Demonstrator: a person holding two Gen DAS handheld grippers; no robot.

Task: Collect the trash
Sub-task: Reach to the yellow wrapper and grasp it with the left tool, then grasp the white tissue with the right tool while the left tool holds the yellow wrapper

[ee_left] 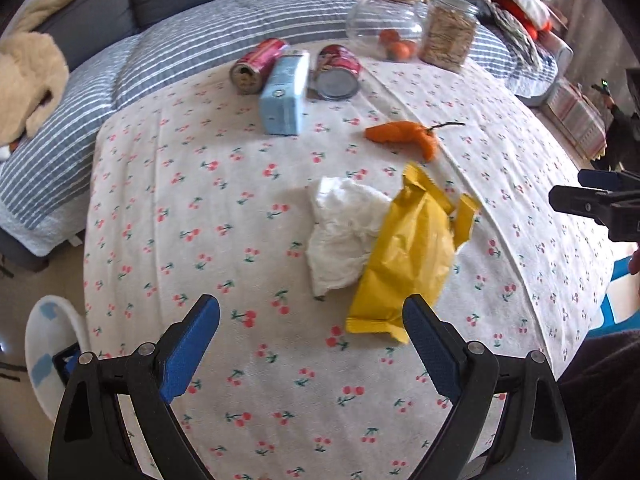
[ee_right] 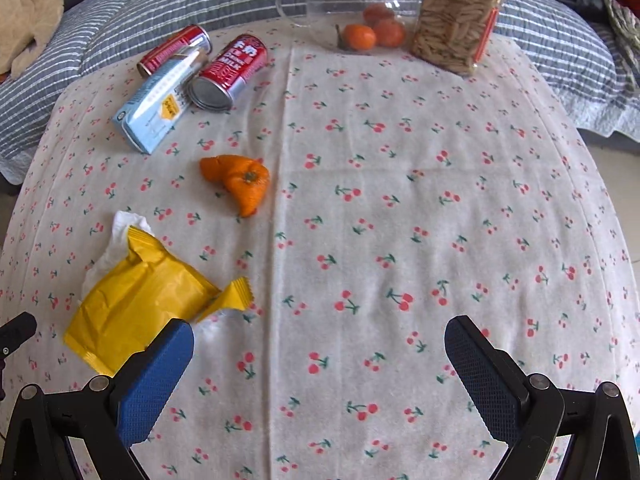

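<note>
Left wrist view: your left gripper (ee_left: 312,316) stood spread wide, holding nothing.
Your right gripper (ee_right: 320,336) also gaped empty; its left finger overlapped the yellow wrapper (ee_right: 136,300).

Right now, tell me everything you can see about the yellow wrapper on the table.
The yellow wrapper is a crinkled, glossy plastic-looking snack packet with crimped, serrated end seals. Its far end is torn open, a loose strip hanging off to one side. It lies flat on the cherry-print tablecloth, partly overlapping a crumpled white tissue. No fingers touch it.
</note>
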